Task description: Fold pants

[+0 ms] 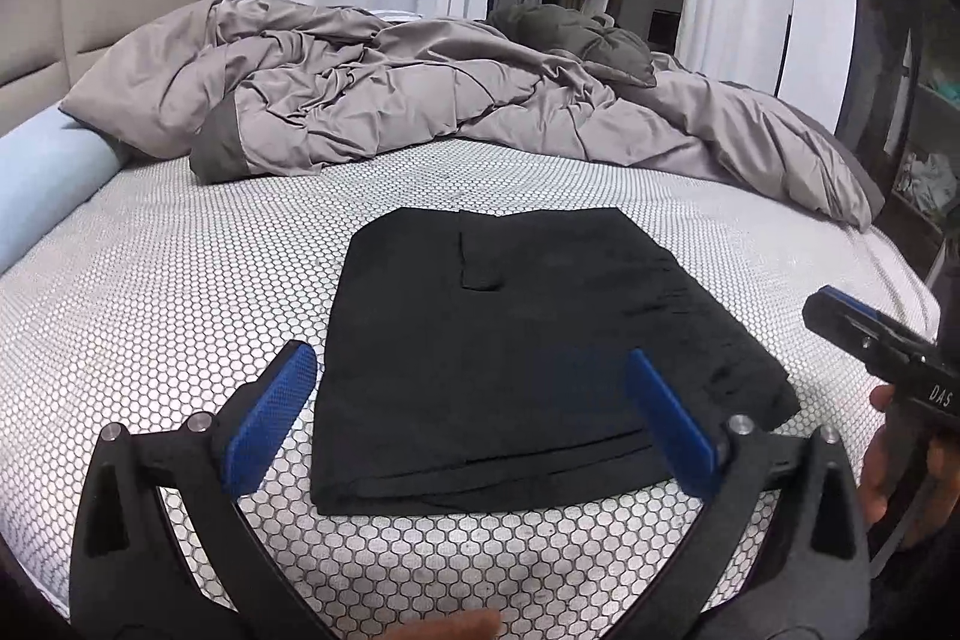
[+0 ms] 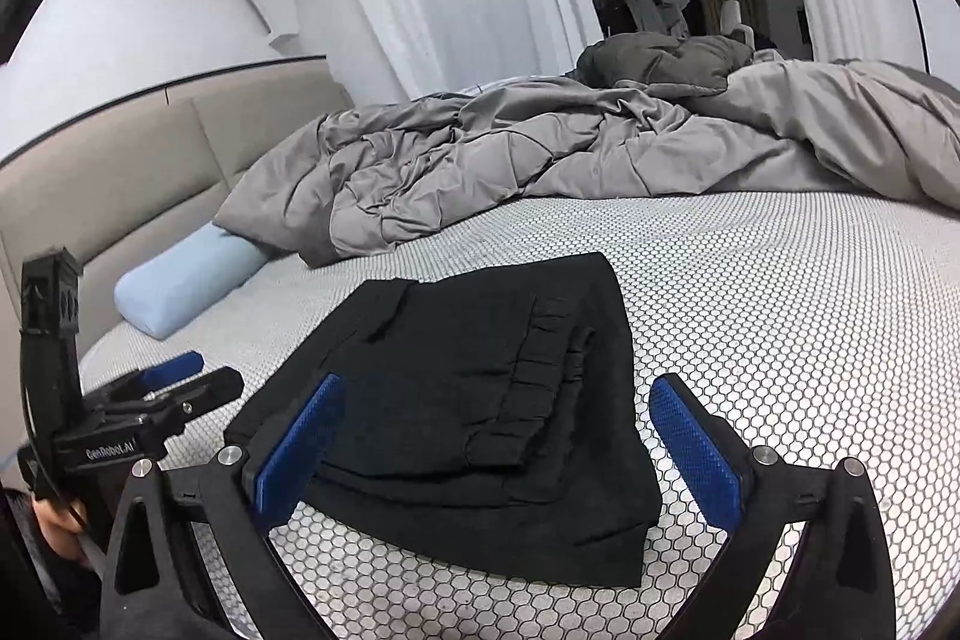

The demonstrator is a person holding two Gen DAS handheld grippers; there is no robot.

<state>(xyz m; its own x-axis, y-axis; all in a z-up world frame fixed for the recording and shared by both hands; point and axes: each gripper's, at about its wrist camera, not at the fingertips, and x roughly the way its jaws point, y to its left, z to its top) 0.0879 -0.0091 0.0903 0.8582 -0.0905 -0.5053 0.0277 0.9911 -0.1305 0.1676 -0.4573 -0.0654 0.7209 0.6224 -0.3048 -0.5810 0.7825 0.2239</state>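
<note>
On the honeycomb-patterned mattress [image 1: 180, 280], left wrist view: we log the black pants [image 1: 510, 340] as a compact folded rectangle, layers stacked at the near edge. Our left gripper [image 1: 474, 412] hangs just above that near edge, jaws spread wide, nothing between the blue pads [image 1: 273, 418]. Our right gripper [image 1: 870, 334] shows at the right margin, clear of the cloth. A rumpled grey duvet [image 1: 420, 100] lies well beyond.

Right wrist view: same pants [image 2: 480, 400], the gathered waistband on top. Right gripper [image 2: 498, 442] also wide apart, empty. A pale blue bolster [image 2: 180, 280] sits by the headboard.

Step, as we judge it: the fold looks finished and released, though hidden edges may be uneven. Next calls for withdrawal without snagging, or a light smoothing.
</note>
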